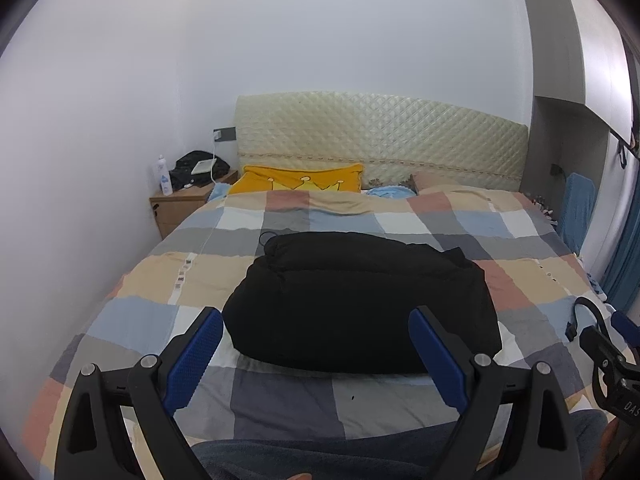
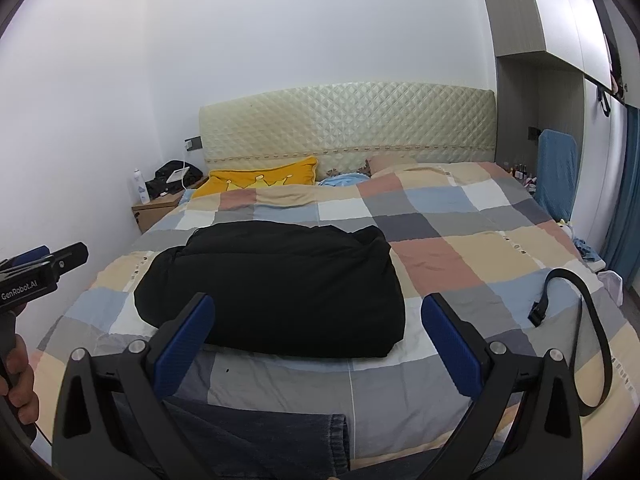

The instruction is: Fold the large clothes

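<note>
From our left wrist camera, we see our left gripper [image 1: 316, 354] with its two blue fingers [image 1: 195, 354] spread wide apart, and nothing is between them. A big black garment [image 1: 360, 304] lies folded in a thick, puffy bundle on the checked blanket [image 1: 520, 240]. It sits in the middle of the bed, just past our fingertips and not touching them. Behind the garment, near the headboard [image 1: 380, 140], is a yellow pillow [image 1: 300, 180]. Our right gripper [image 1: 612, 360] peeks in to the right of the garment.

From our right wrist camera, our right gripper [image 2: 318, 336] is wide open too and holds nothing. The black garment [image 2: 276, 288] lies a little to the left, just past our left blue finger [image 2: 184, 344]. A black strap [image 2: 576, 312] curls on the blanket [image 2: 440, 220], well to the right of the garment. Left of the garment we see our left gripper [image 2: 44, 268], but we cannot tell from here how open it is. A hand [image 2: 18, 376] holds its handle.
</note>
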{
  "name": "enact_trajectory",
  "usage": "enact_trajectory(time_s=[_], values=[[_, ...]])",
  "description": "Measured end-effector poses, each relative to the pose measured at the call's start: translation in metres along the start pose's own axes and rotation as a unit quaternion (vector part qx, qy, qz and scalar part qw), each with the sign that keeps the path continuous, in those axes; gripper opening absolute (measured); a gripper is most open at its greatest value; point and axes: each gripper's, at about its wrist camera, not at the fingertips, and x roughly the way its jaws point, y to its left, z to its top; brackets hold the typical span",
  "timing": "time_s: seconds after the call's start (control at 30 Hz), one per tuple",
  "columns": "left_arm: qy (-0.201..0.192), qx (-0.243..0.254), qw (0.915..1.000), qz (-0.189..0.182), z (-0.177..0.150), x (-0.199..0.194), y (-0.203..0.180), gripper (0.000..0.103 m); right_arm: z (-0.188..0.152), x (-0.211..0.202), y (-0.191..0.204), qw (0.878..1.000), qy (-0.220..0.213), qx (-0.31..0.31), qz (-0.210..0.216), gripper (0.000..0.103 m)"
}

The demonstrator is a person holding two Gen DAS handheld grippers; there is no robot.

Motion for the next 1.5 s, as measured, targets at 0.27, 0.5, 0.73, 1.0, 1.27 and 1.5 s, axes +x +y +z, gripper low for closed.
enact_trajectory(time_s=[0.27, 0.5, 0.73, 1.0, 1.27, 1.5], values=[[0.005, -0.007, 1.0000, 0.002, -0.005, 0.003, 0.005, 0.094, 0.000, 0.005, -0.002, 1.000, 0.010, 0.016, 0.007, 0.103], [0.006, -0.008, 1.0000, 0.001, -0.006, 0.003, 0.007, 0.094, 0.000, 0.011, -0.002, 1.000, 0.020, 0.016, 0.002, 0.103], [0.004, -0.009, 0.9999, -0.003, -0.005, 0.000, 0.007, 0.094, -0.003, 0.013, 0.000, 1.000, 0.025, 0.016, 0.004, 0.103], [0.005, -0.007, 0.9999, -0.011, -0.006, -0.001, 0.004, 0.094, -0.003, 0.011, 0.000, 1.000, 0.023, 0.015, 0.004, 0.103], [0.007, 0.002, 0.9999, -0.009, -0.006, -0.001, -0.002, 0.094, 0.000, 0.011, 0.000, 1.000, 0.017, 0.011, 0.009, 0.103], [0.005, 0.001, 0.9999, -0.012, -0.006, -0.001, -0.003, 0.094, -0.001, 0.013, 0.000, 1.000, 0.021, 0.013, 0.010, 0.103]])
